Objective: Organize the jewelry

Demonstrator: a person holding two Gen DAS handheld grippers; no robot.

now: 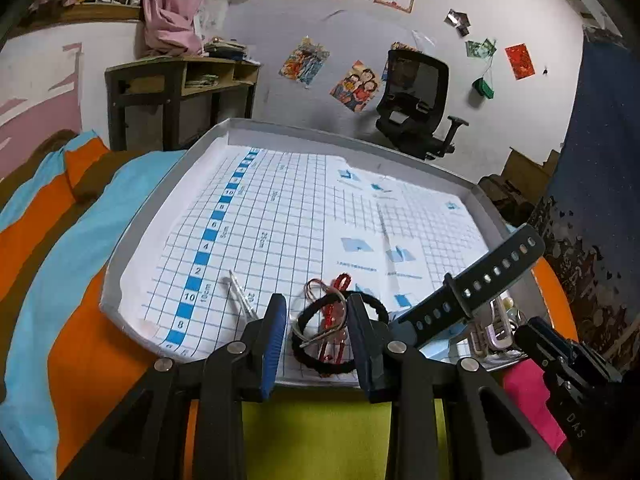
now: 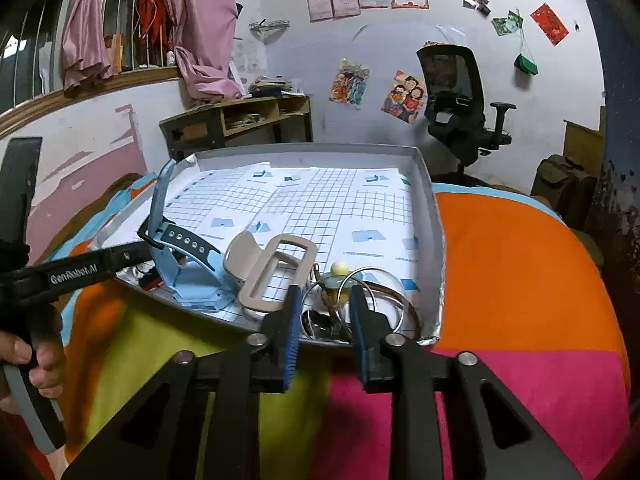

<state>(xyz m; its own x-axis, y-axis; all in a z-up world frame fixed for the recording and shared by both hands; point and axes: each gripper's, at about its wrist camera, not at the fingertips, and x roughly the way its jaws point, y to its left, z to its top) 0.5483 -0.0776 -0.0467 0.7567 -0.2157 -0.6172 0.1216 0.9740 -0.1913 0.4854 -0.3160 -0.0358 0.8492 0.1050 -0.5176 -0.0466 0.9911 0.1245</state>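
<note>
Both grippers, left and right, hovered with jaws spread over jewelry heaped along the tray's near edge, seemingly poised to sort hair tie and bangles.

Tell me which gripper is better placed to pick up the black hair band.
Left. The left gripper is open and its fingers already stand on both sides of the black hair band. The right gripper is open over the metal rings, apart from it.
</note>
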